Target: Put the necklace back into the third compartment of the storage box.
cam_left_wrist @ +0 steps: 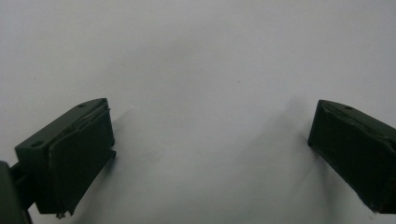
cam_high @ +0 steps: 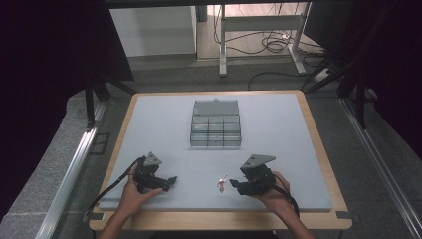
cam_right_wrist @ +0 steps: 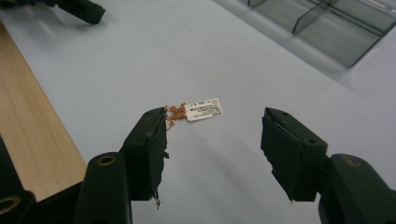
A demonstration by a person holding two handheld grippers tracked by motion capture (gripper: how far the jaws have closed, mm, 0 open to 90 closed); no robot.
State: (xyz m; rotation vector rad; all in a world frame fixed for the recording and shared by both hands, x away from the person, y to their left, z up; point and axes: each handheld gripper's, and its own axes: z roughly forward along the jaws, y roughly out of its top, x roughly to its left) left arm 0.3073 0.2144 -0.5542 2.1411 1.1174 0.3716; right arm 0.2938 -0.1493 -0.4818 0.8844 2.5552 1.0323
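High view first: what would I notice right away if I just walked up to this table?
Probably the clear divided box, lid open, in the middle of the pale mat. Then the two black tools near the front edge: the left tool and the right tool, both open. A tiny coppery chain with a white tag lies by the right tool's tip.

Soft, even light falls on the table [cam_high: 149,129] from above; its surroundings sink into darkness (especially both far corners). The left claw [cam_left_wrist: 210,140] looks blurred, casting faint shadows.

Grey floor [cam_high: 45,164], white desk frame [cam_high: 259,30] behind, cables [cam_high: 273,45].
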